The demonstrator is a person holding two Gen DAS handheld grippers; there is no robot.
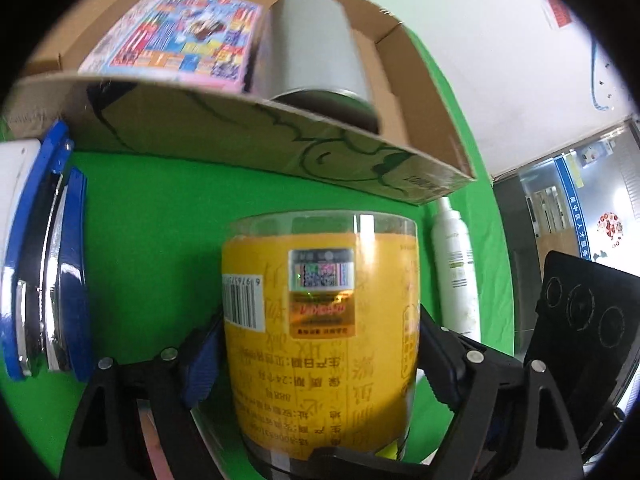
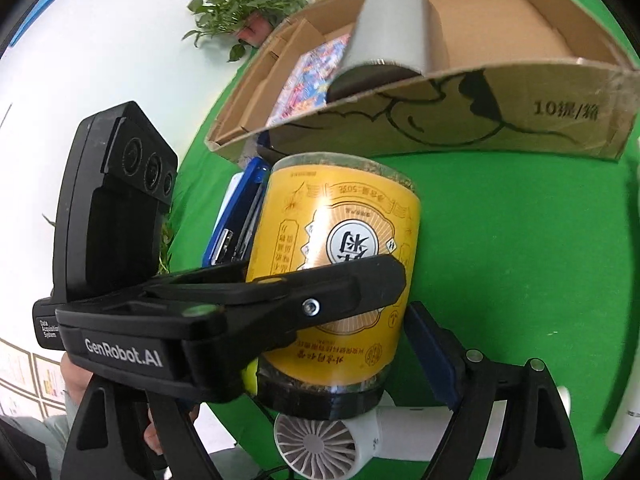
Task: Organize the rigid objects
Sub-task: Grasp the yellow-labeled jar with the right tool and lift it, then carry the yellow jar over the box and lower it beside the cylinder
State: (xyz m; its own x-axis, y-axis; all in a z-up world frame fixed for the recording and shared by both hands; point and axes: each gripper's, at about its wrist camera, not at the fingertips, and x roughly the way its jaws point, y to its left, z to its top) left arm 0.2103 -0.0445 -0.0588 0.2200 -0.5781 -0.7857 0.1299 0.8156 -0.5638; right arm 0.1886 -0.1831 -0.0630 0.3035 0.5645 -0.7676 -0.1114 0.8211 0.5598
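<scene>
A clear jar [image 1: 320,320] with a yellow label and a black lid hangs upside down over the green cloth [image 1: 152,240]. My left gripper [image 1: 316,356] is shut on it, a blue pad pressing each side. In the right wrist view the same jar [image 2: 340,240] shows with the left gripper's finger [image 2: 320,292] across its front. My right gripper [image 2: 332,348] straddles the jar near the lid. Its right pad [image 2: 432,360] lies against the jar's side, and its left finger is hidden behind the left gripper.
An open cardboard box [image 1: 360,160] stands just beyond the jar, holding a colourful book [image 1: 180,36] and a grey cylinder [image 1: 316,48]. A blue and chrome stapler [image 1: 52,272] lies left, a white bottle [image 1: 456,272] right. A white fan [image 2: 320,444] lies below the jar.
</scene>
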